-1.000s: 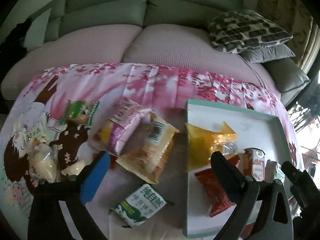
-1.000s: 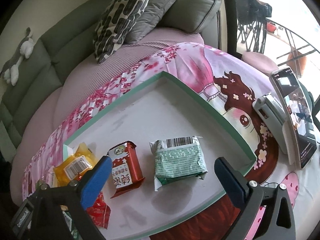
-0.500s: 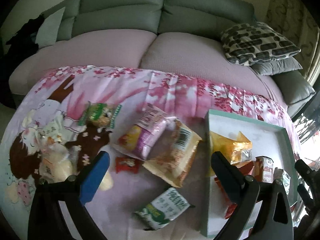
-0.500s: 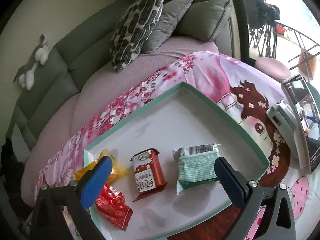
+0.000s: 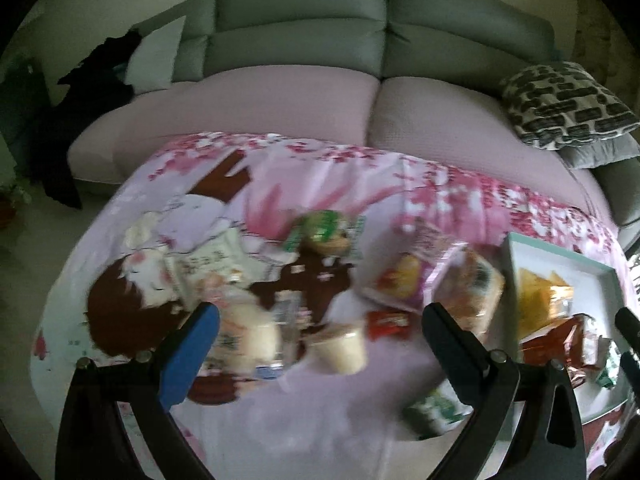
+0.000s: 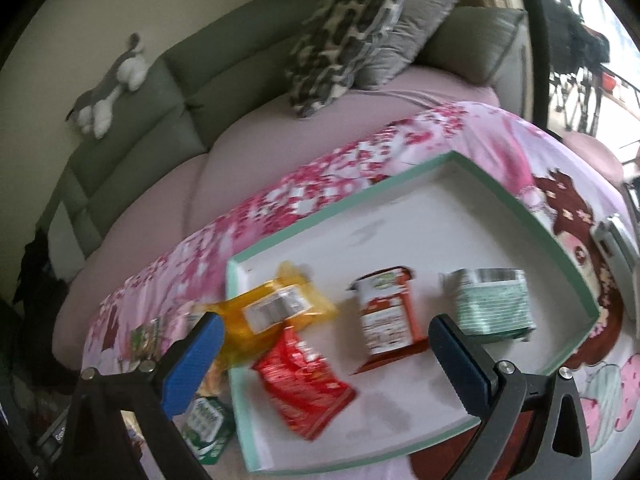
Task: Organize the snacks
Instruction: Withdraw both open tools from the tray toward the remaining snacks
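A white tray with a green rim (image 6: 400, 184) sits on the pink floral cloth. It holds a yellow packet (image 6: 276, 308), a red packet (image 6: 304, 380), a red-and-white carton (image 6: 386, 312) and a green striped packet (image 6: 494, 304). My right gripper (image 6: 324, 340) is open and empty above the tray's near part. My left gripper (image 5: 320, 332) is open and empty over loose snacks on the cloth: a pale pudding cup (image 5: 344, 348), a small red packet (image 5: 388, 322), a pink packet (image 5: 408, 280), an orange packet (image 5: 476, 300), a green packet (image 5: 324, 228) and a green-white carton (image 5: 438, 408). The tray (image 5: 600, 280) shows at the right.
A grey sofa with a pink seat cover (image 5: 280, 100) stands behind the table. Patterned and grey cushions (image 6: 344, 32) lie at its right end. A plush toy (image 6: 108, 92) lies on the sofa back. A phone and a grey device (image 6: 616, 248) stand right of the tray.
The left gripper has swung left and pulled back, so the loose snacks now sit ahead and the tray at the right edge. The right gripper has drifted left and back over the tray.
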